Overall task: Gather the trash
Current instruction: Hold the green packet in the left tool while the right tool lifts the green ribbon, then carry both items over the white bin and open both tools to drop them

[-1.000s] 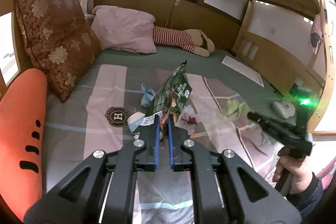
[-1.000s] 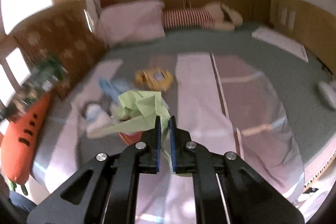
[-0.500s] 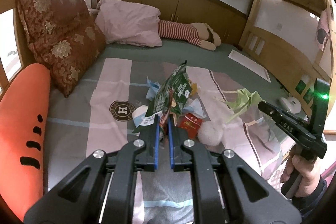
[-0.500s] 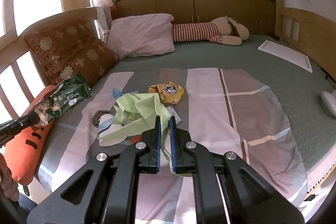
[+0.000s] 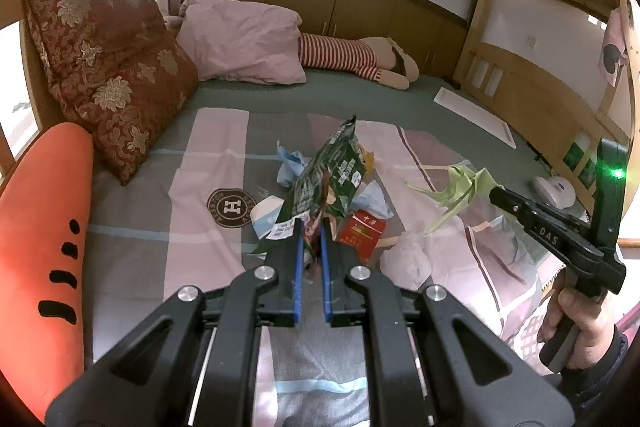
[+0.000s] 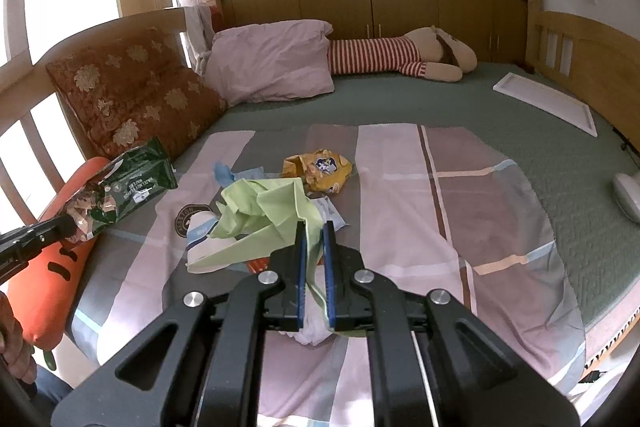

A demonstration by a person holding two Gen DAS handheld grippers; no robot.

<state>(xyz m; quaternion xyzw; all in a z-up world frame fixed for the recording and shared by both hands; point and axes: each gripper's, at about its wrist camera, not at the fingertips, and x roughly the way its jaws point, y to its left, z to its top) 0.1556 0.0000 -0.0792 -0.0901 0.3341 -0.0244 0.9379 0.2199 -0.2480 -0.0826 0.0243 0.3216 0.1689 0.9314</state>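
So both tongs are clamped on trash, held up over the bed (image 6: pixel 520 131): the left gripper (image 5: pixel 310 227) pinches a green snack bag (image 5: pixel 328 179), the right gripper (image 6: pixel 314 231) a crumpled green paper (image 6: pixel 264 215). More litter sits below on the striped blanket (image 6: pixel 400 163), including a yellow wrapper (image 6: pixel 318 171) and a red box (image 5: pixel 360 231).

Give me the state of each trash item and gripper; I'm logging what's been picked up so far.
left gripper: shut on green snack bag
green snack bag: held up off bed
right gripper: shut on green paper
green paper: crumpled, held
yellow wrapper: lying on bed
red box: lying on bed
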